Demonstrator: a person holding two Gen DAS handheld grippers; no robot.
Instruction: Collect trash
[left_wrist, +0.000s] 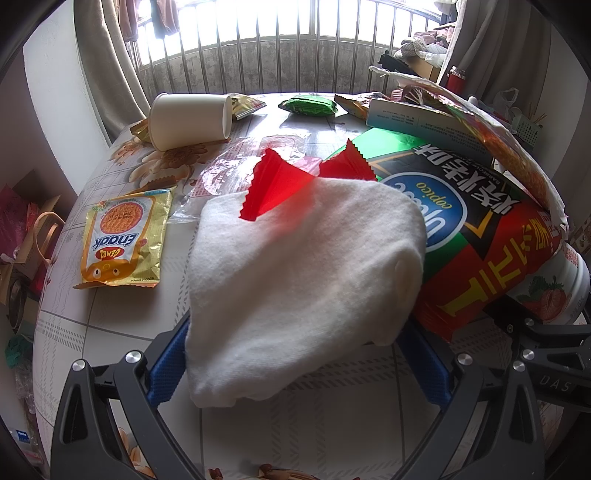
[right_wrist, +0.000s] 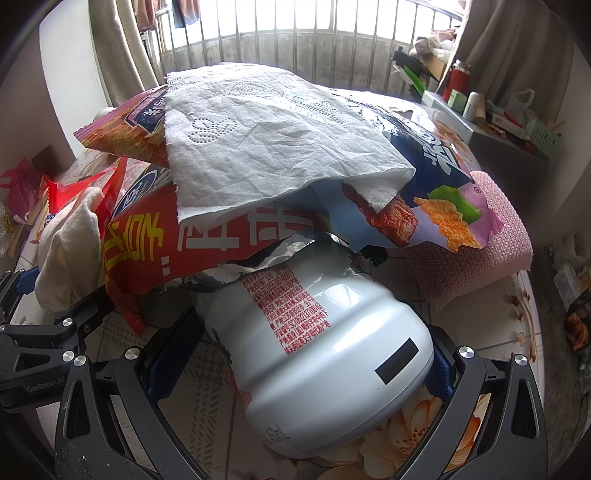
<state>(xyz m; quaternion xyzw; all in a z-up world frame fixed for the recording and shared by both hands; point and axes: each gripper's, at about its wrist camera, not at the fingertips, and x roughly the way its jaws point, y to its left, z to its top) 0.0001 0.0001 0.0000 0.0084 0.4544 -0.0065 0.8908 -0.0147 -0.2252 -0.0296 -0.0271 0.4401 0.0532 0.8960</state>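
A white cloth (left_wrist: 295, 273) lies between the blue pads of my left gripper (left_wrist: 295, 354); the fingers are spread wide and the cloth drapes over them, with a red wrapper (left_wrist: 277, 184) on its far edge. Next to it lies a red and black chip bag (left_wrist: 480, 229). My right gripper (right_wrist: 299, 354) is open around a white bottle (right_wrist: 314, 362) lying on its side. Over the bottle are piled the red chip bag (right_wrist: 207, 243), a purple snack bag (right_wrist: 436, 173) and a white paper towel (right_wrist: 266, 144). The left gripper shows at the left of the right wrist view.
On the floral tablecloth (left_wrist: 110, 332) lie a yellow Enaak packet (left_wrist: 123, 240), a tipped paper cup (left_wrist: 188, 120), a clear plastic wrapper (left_wrist: 229, 170), a green packet (left_wrist: 308, 105) and a white box (left_wrist: 406, 118). A pink sponge (right_wrist: 476, 254) lies right of the pile.
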